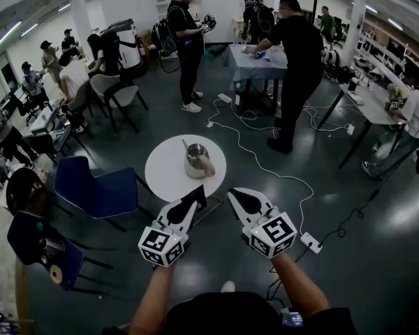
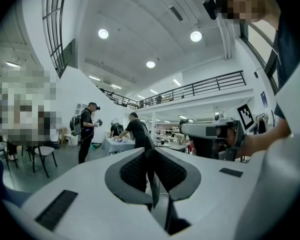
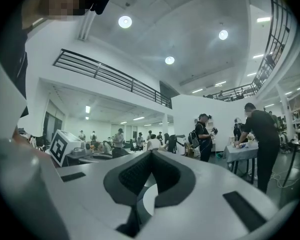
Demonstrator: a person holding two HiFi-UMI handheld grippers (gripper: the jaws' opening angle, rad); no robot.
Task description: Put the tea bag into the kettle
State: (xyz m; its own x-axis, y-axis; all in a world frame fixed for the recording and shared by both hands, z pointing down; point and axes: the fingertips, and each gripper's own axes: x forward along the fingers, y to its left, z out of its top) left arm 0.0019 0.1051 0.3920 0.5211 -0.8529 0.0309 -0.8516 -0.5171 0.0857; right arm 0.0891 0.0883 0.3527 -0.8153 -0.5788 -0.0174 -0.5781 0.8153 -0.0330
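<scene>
A metal kettle stands on a small round white table in the middle of the head view. No tea bag shows in any view. My left gripper is held in the air just short of the table's near edge, jaws shut with nothing seen between them. Beside it on the right, my right gripper is also shut and empty. Both point toward the table and up into the room, so the gripper views show the hall instead of the kettle.
Blue chairs stand left of the table. A white cable and a power strip lie on the floor at right. Several people stand or sit around; a covered table and desks are farther back.
</scene>
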